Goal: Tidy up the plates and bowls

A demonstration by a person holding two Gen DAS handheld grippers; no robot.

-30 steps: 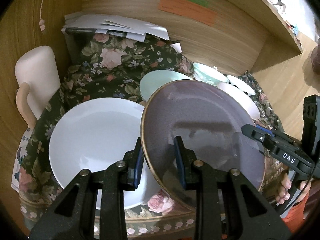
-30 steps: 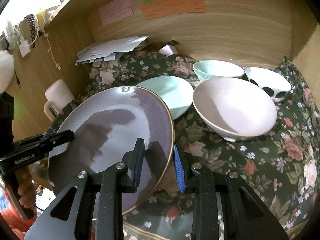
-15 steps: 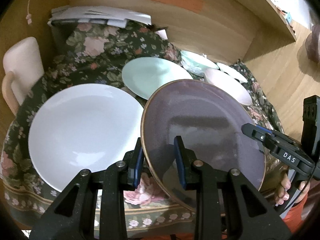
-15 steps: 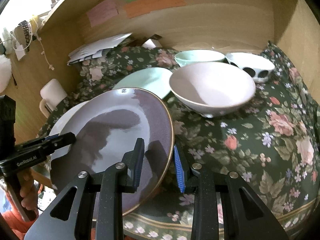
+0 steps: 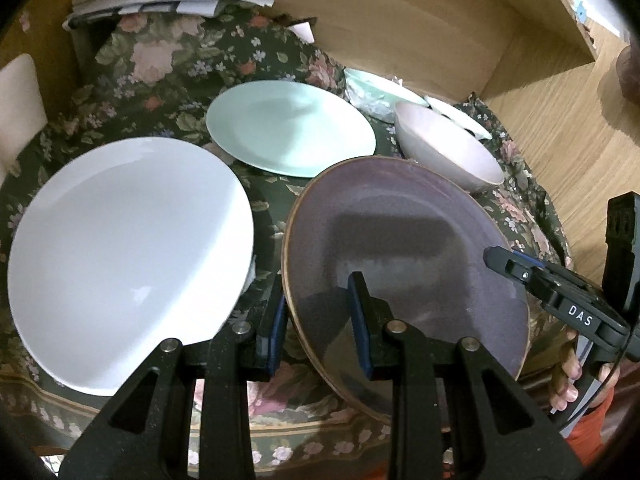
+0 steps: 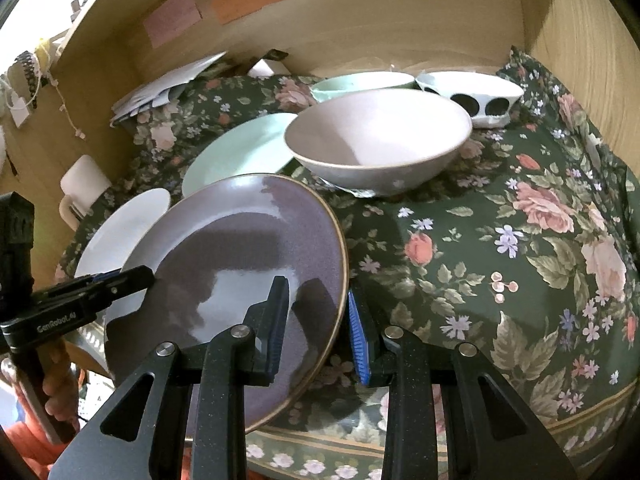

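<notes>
A purple plate (image 5: pixel 400 248) with a gold rim hangs tilted over the table's front edge, held from both sides. My left gripper (image 5: pixel 316 312) is shut on its left rim, and my right gripper (image 6: pixel 318 320) is shut on its right rim. Each gripper shows in the other's view: the right gripper (image 5: pixel 500 260) and the left gripper (image 6: pixel 136 276). Left of the purple plate lies a large white plate (image 5: pixel 128 240). A mint plate (image 5: pixel 288 128) lies behind. A pale pink bowl (image 6: pixel 380 140), a mint bowl (image 6: pixel 360 80) and a white bowl with black dots (image 6: pixel 472 96) stand further back.
A dark floral cloth (image 6: pixel 520 240) covers the table inside a wooden alcove (image 6: pixel 400 32). A stack of papers (image 5: pixel 168 0) lies at the back left, and a white mug (image 6: pixel 80 184) stands at the left. A person's hand (image 5: pixel 568 376) holds the right gripper.
Both grippers have come down and back toward the front edge with the purple plate. It no longer overlaps the white and mint plates, and more of both now shows.
</notes>
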